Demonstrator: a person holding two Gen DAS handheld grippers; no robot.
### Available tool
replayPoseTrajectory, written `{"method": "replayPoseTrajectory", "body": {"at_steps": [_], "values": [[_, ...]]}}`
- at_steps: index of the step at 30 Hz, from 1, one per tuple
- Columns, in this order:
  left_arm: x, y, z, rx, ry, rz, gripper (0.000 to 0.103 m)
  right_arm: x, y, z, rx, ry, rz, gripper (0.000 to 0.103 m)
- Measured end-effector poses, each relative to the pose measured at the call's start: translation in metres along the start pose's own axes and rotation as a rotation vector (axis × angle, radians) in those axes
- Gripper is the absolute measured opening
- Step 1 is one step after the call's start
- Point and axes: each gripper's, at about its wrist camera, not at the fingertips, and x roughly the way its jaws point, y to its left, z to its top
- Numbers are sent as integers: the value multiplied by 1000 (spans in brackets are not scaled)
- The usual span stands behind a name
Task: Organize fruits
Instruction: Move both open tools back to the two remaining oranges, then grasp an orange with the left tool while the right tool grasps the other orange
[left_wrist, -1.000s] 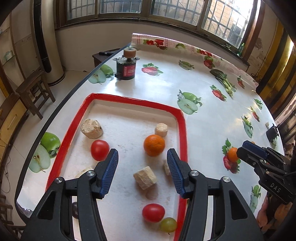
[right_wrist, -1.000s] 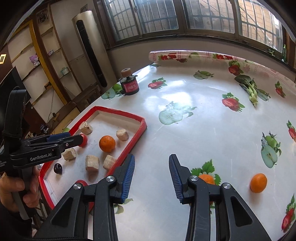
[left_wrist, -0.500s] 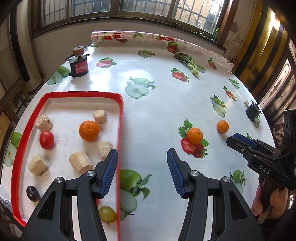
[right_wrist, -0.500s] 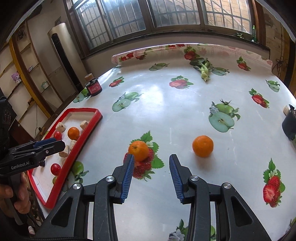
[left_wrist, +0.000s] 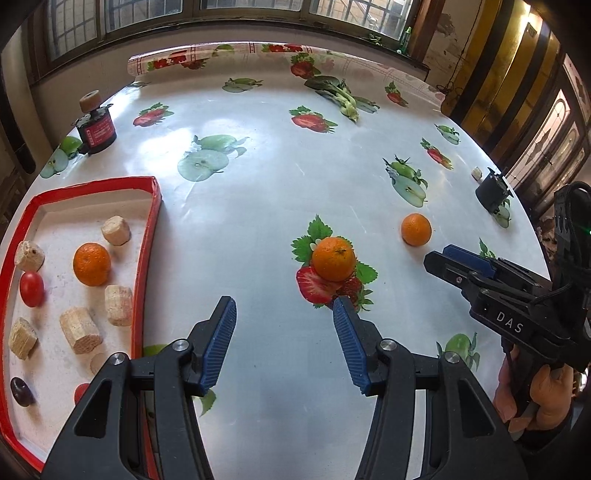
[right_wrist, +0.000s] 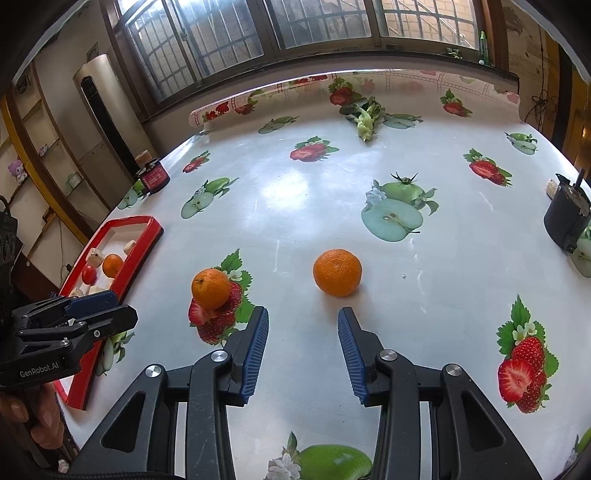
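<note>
**Two oranges loose on table, both grippers empty**

Round table (left_wrist: 266, 229) with white fruit-print cloth fills both views. Red-rimmed tray (left_wrist: 149, 236) sits at its left edge, near side. Tray holds one orange (left_wrist: 91, 264), a cherry tomato (left_wrist: 31, 289), a dark plum (left_wrist: 20, 391) at the near corner, and several tan cork-like blocks (left_wrist: 79, 330) scattered around them.

Left gripper (left_wrist: 284, 341) hovers over bare cloth just right of the tray, jaws apart, nothing between the pads. Right gripper (right_wrist: 303, 349) also over the cloth, jaws parted a bit narrower, nothing held. A hand (left_wrist: 535, 395) grips the right tool's handle at the right edge of the left wrist view.

Near orange (left_wrist: 333, 258) lies on a printed strawberry, just beyond the left gripper's right finger, not touching. Far orange (right_wrist: 337, 272) sits on plain cloth to its right, just ahead of the right gripper's tips, apart from them. The two oranges are well apart from the tray.

Small black jar with red label (left_wrist: 96, 127) at far left edge. Black cup-like object (right_wrist: 567, 218) at right edge. Leafy green vegetable (right_wrist: 365, 116) lies at far side.
</note>
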Motion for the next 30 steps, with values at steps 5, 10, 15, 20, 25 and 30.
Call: {"method": "replayPoseTrajectory", "body": {"at_steps": [5,10,15,20,25,30], "values": [[22,-13,9,13,27,-9,53,18,-7,9,-16,22,-20,41],[43,-28,16,31,47,-23,53,34,-15,16,-15,42,-30,41],[60,-36,21,48,44,-28,53,42,-17,19,-23,29,-37,41],[59,-31,22,54,21,-34,32,39,-19,18,-23,21,-30,37],[48,-23,13,44,12,-39,31,32,-17,13,-25,17,-38,36],[30,-15,3,31,-13,-31,31,20,-10,4,-24,10,-31,36]]}}
